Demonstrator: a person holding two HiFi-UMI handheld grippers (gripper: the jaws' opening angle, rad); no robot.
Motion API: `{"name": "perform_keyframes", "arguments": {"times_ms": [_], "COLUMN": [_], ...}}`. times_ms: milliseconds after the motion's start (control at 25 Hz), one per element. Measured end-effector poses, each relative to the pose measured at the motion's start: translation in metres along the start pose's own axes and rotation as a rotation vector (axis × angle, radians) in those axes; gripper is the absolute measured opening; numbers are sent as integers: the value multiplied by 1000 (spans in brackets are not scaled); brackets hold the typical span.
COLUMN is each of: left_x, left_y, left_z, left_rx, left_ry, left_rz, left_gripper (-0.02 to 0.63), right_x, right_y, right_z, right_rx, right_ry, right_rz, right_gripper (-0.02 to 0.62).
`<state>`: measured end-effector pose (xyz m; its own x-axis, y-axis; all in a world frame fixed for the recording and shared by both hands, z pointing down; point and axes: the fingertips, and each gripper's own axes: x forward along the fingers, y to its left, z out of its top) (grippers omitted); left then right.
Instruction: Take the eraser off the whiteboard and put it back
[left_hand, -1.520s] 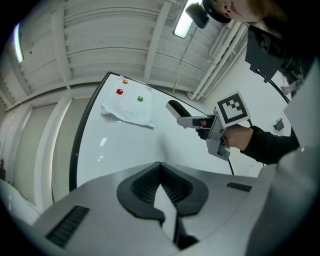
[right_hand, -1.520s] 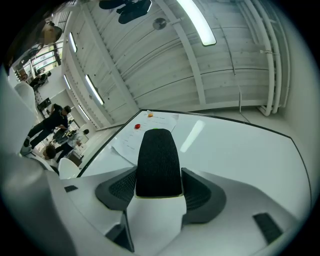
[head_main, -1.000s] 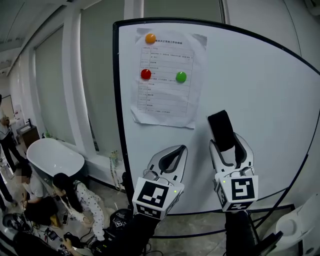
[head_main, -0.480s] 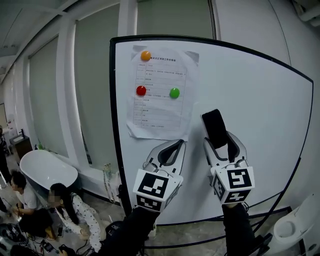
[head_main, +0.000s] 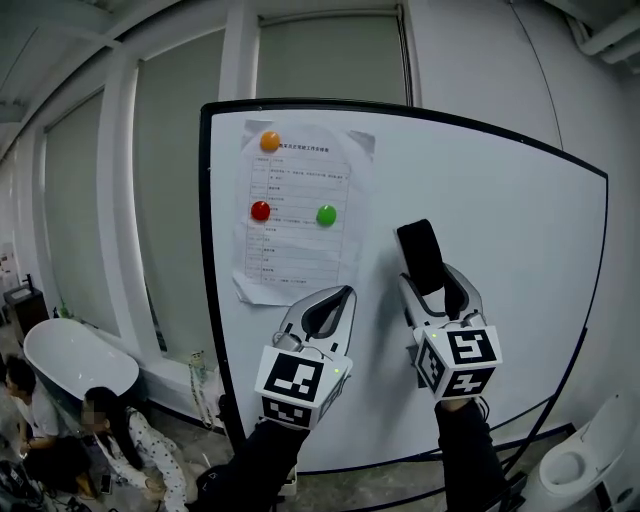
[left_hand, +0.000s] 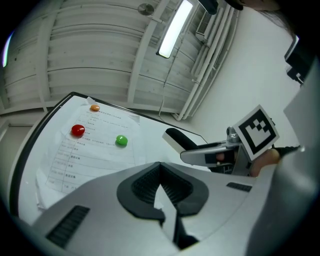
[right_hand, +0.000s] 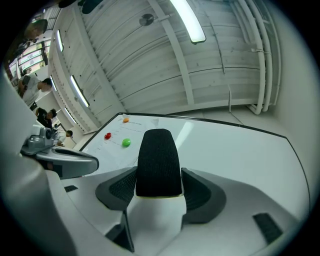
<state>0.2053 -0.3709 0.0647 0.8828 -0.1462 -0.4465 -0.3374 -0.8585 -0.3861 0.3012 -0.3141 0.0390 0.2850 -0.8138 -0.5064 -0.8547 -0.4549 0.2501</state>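
Both grippers have risen before the whiteboard (head_main: 520, 240); the right gripper (head_main: 435, 293), jaws wide, clamps the eraser (head_main: 419, 252) near it; the left gripper (head_main: 326, 310) is closed, empty; pressed back tilted, the eraser could slip and fall.

The left hand-held gripper (head_main: 338, 293) points up and forward from a dark-sleeved forearm (head_main: 258, 462), its jaws closed tip to tip on nothing. Beside it, held slightly higher, the right hand-held gripper (head_main: 435, 284) tilts the same way. Its jaws clamp the eraser (head_main: 420, 255), whose black end juts past the fingertips.
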Motion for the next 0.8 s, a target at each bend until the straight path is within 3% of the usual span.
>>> {"name": "perform_keyframes", "arguments": {"times_ms": [800], "left_x": [40], "left_y": [19], "left_z": [35], "left_rx": [109], "left_ry": [-64], "left_rz": [77], "left_gripper": [6], "right_x": [88], "right_y": [-45], "right_z": [81], "right_rx": [16], "right_ry": [-115], "right_rz": [23], "right_gripper": [278]}}
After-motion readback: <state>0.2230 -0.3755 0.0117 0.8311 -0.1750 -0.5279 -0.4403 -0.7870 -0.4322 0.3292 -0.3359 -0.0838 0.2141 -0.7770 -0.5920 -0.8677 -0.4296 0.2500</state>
